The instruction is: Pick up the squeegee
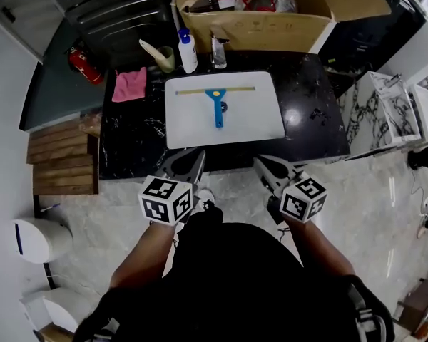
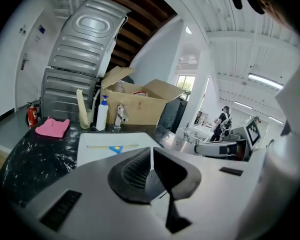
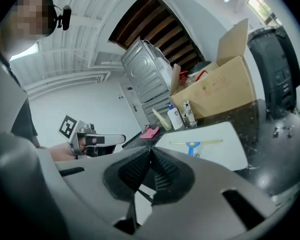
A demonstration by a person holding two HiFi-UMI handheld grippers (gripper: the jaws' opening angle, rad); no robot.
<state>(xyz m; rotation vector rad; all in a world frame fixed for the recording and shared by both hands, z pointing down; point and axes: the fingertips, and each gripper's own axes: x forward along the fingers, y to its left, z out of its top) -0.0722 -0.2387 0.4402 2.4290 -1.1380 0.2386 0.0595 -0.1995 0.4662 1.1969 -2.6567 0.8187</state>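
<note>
A black, white-flecked stone counter (image 1: 314, 120) fills the middle of the head view. At twelve o'clock on it stands an open brown cardboard box (image 1: 285, 30), and at eleven a grey ribbed metal casing (image 1: 121, 9). A red fire extinguisher (image 1: 82, 64) is at ten o'clock, and a slatted brown wooden platform (image 1: 60, 162) at nine. A white, grey-veined marble block (image 1: 374, 112) sits at three. Pale marbled floor (image 1: 385, 198) spreads toward four. In the left gripper view, white walls frame a bright window (image 2: 186, 82) at one o'clock, with a ceiling strip light (image 2: 265, 79) at two.

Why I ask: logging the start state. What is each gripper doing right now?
Left gripper: shut, holding nothing.
Right gripper: shut, holding nothing.
</note>
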